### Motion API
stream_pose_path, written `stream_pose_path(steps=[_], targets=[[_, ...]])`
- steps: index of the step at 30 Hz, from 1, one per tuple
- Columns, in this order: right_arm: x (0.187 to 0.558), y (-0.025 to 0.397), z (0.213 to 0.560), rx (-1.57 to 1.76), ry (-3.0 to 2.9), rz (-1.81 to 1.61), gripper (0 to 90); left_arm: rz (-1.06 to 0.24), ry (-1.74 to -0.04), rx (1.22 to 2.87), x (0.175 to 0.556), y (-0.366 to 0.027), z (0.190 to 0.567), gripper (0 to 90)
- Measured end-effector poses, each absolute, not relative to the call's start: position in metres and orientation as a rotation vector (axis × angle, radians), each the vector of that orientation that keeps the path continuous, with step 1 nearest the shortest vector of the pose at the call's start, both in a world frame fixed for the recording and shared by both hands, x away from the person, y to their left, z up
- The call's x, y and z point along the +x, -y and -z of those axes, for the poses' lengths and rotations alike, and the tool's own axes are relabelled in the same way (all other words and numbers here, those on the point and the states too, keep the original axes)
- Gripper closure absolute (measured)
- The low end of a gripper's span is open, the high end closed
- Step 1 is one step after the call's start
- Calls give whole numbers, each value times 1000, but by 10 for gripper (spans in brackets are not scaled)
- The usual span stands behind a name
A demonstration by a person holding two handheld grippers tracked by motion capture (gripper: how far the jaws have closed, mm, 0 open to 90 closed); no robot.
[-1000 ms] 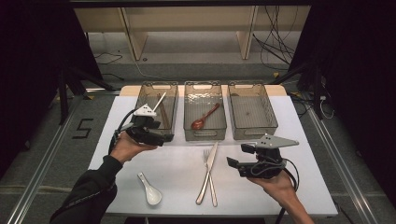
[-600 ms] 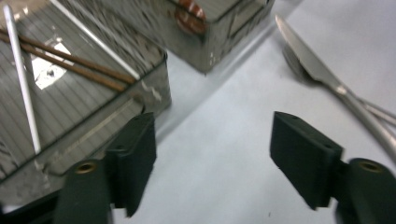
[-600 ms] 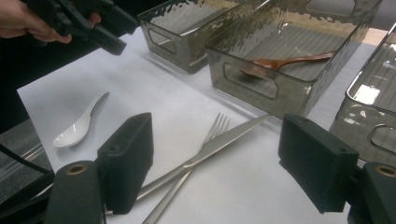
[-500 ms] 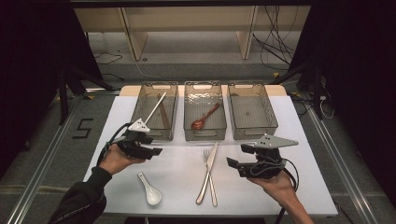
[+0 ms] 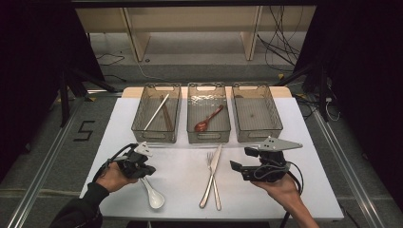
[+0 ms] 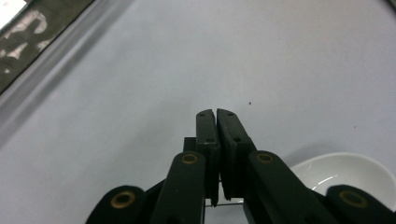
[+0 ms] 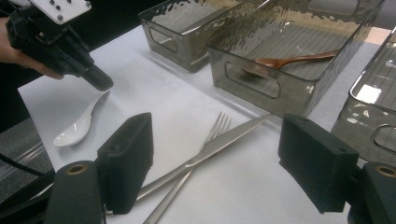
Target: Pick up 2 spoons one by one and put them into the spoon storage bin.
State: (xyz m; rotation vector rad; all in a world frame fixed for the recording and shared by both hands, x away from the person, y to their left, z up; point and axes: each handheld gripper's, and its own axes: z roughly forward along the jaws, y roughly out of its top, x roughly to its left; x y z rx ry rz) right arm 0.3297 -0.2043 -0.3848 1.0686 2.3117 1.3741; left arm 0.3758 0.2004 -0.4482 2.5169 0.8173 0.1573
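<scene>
The left gripper hovers over the handle of the white spoon, jaws pressed together and empty. The spoon lies on the table at the near left. Its long axis runs from 11 to 5 o'clock in the high view, bowl toward the near edge and handle tip under the gripper. The right gripper stands at 3 o'clock of the crossed knife and fork, jaws spread wide, holding nothing.
</scene>
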Motion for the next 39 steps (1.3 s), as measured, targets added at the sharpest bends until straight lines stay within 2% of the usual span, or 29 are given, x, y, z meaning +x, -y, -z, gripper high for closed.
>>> stream_pose_path(steps=[20,26,39], targets=[[329,204,385,1061,-2316,-1371,276,-107,-884,2582,371,-211,461,886],[329,203,385,1063,-2316,-1368,276,-98,-894,2670,362,-215,464,880],[329,202,385,1061,-2318,-1363,276,-39,-915,2676,344,-229,460,864]])
